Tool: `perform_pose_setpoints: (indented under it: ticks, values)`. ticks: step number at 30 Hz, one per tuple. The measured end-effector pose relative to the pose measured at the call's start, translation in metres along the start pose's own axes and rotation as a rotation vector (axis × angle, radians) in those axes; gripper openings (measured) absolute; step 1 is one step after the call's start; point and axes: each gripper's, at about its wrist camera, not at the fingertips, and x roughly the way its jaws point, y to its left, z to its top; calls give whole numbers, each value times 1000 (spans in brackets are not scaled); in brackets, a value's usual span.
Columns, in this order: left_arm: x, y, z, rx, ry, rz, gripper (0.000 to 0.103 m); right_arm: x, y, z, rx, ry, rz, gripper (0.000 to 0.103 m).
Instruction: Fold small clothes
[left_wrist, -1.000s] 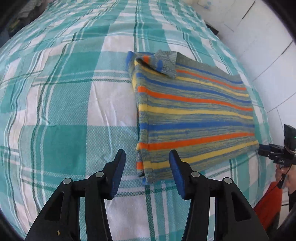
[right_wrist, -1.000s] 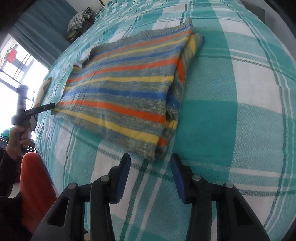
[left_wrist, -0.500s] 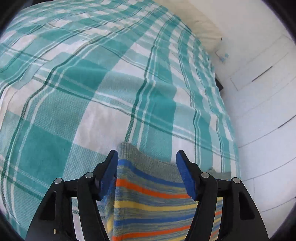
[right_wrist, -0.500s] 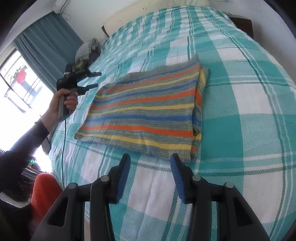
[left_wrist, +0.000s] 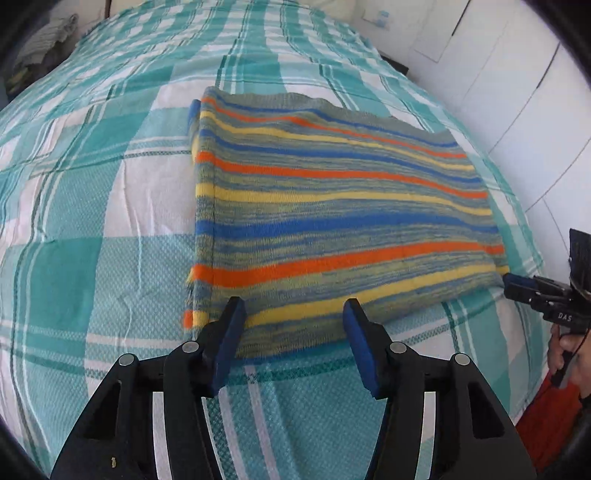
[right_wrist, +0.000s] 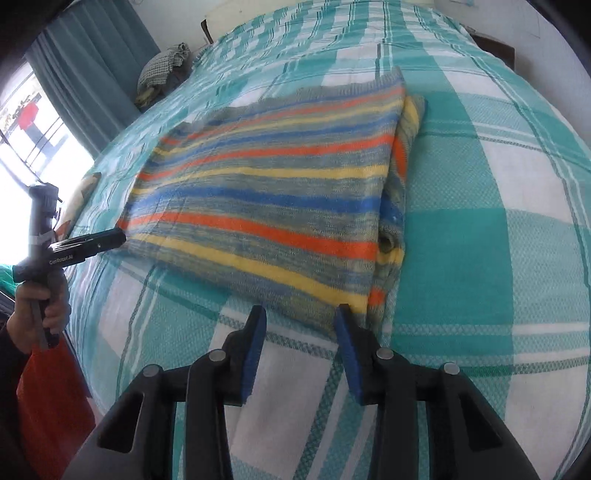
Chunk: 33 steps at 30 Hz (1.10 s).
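had both my left gripper (left_wrist: 291, 317) and right gripper (right_wrist: 299, 321) open at the near edge of the striped sweater (left_wrist: 332, 206) folded on the bed (left_wrist: 92, 280), figured grabbing only the top layer would wreck the fold

The left tongs (left_wrist: 293, 325) are made of black plastic with two fingers. Each finger has a flat blue pad (left_wrist: 227, 339) inside and round silver screws (left_wrist: 190, 347) on top. The right tongs (right_wrist: 299, 328) look the same. From the side, white letters (right_wrist: 61, 261) show on the left tongs' black body. A thin black cable (left_wrist: 576, 349) hangs by the right hand (left_wrist: 570, 356). The left hand (right_wrist: 37, 314) ends in a dark sleeve (right_wrist: 7, 354).
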Motion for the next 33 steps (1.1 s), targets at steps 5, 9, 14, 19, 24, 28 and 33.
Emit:
perform_pose_setpoints:
  ticks: [5,9,14,19,24,28,33]
  values:
    - [-37,-28,-37,19,-113,14,91,-49,0,-36,18,-94,-59,62]
    - [-29,-39,-55,19,-80,29,91,-66,-14,-59,131,-200,-85,65]
    - [-24,-50,-69,44,-74,86,91,-67,-31,-64,237,-228,-93,65]
    - [-29,-53,-75,33,-82,105,91,-69,-37,-68,265,-235,-95,65]
    - [-38,-92,-62,155,-132,101,91,-70,-39,-60,266,-214,-46,65]
    - [-23,-155,-33,326,-150,27,91,-81,-50,-20,209,-231,-33,65]
    - [33,-231,0,493,-123,-99,91,-70,-84,60,205,-180,76,69]
